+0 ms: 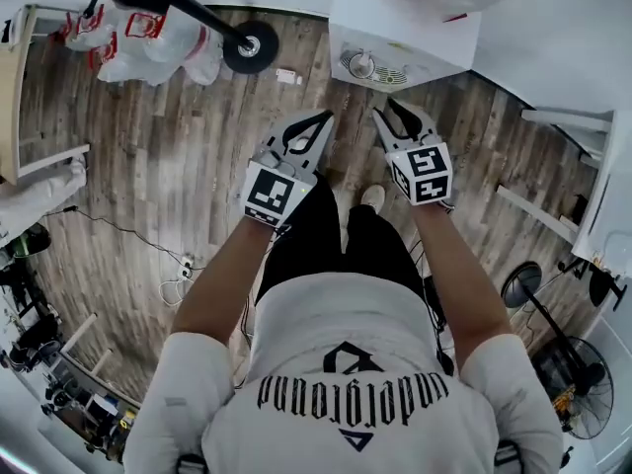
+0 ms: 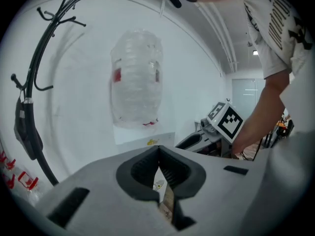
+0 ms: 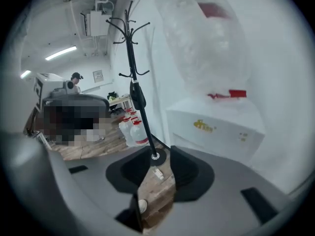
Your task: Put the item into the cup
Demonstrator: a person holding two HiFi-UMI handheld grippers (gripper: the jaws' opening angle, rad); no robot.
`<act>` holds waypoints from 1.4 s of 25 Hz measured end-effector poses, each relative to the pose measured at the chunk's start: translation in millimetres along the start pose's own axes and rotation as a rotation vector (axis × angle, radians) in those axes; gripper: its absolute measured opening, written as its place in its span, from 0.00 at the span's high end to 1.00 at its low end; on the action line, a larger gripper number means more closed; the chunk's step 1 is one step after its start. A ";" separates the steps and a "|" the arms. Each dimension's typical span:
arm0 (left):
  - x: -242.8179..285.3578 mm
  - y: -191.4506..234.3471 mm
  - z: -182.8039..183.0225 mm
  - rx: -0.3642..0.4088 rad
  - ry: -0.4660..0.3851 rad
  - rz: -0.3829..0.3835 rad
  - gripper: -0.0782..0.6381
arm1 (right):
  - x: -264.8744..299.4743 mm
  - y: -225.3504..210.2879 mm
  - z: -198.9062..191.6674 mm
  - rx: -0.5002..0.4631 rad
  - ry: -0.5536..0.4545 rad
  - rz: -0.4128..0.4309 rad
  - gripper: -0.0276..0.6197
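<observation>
Two grippers [image 1: 321, 124] [image 1: 391, 113]; one coat stand [image 1: 249, 47]; one water dispenser [image 3: 216, 127]

Floor [image 1: 158, 156]: grey-brown wood planks. Top left, a cluster of water jugs [image 1: 148, 42] with red labels. Just right of them is the coat rack base [image 1: 249, 47], a black disc. A small white box [image 1: 287, 76] lies on the planks beside that base. A white dispenser [image 1: 415, 28] stands top centre, by the wall. Mid-left, a power strip [image 1: 184, 267] with a thin cable [image 1: 123, 230] trailing left. Lower right: a fan [image 1: 583, 388] and a round stand base [image 1: 520, 286]. One shoe [image 1: 372, 197] planted mid-frame.
</observation>
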State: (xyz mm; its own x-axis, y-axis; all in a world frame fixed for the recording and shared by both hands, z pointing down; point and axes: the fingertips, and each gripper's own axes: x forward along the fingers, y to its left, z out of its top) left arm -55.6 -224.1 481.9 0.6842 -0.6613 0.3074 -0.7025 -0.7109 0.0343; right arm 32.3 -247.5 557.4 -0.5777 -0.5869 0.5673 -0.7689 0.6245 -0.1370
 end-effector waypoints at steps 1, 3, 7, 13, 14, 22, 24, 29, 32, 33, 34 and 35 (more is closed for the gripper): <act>-5.1 -6.6 10.9 0.010 -0.007 0.004 0.88 | -15.4 3.9 8.6 -0.009 -0.016 0.002 0.76; -15.9 -20.3 34.5 0.030 -0.030 0.021 0.88 | -46.2 10.3 25.1 -0.025 -0.047 0.008 0.79; -42.1 -48.5 81.1 0.029 -0.077 0.059 0.88 | -105.8 26.3 61.3 -0.048 -0.140 0.039 0.85; -73.3 -92.6 130.5 0.065 -0.137 0.080 0.88 | -198.9 43.0 108.0 -0.099 -0.276 0.073 0.90; -79.6 -102.6 137.2 0.056 -0.146 0.079 0.88 | -213.8 45.5 111.3 -0.107 -0.289 0.077 0.91; -129.1 -164.5 192.4 0.034 -0.236 0.119 0.88 | -311.5 65.2 130.0 -0.168 -0.410 0.117 0.95; -135.1 -175.0 197.5 0.033 -0.245 0.136 0.88 | -327.3 68.1 127.9 -0.188 -0.427 0.131 0.95; -146.3 -200.6 209.7 0.083 -0.243 0.162 0.88 | -360.2 84.3 127.8 -0.262 -0.461 0.207 0.95; -156.2 -211.8 214.4 0.108 -0.225 0.159 0.88 | -373.6 94.6 128.2 -0.278 -0.470 0.230 0.95; -159.0 -213.0 215.6 0.113 -0.219 0.156 0.88 | -376.2 97.7 128.2 -0.276 -0.473 0.234 0.95; -161.4 -213.3 217.4 0.115 -0.220 0.152 0.88 | -378.1 100.8 128.0 -0.270 -0.476 0.237 0.95; -164.0 -213.3 220.1 0.114 -0.227 0.146 0.88 | -379.7 104.4 127.5 -0.263 -0.479 0.238 0.95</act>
State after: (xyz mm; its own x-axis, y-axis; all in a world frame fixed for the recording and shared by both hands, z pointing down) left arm 25.2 -16.7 214.9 0.6128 -0.7861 0.0804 -0.7790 -0.6181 -0.1057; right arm 136.5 -25.1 224.1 -0.8318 -0.5445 0.1077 -0.5453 0.8379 0.0247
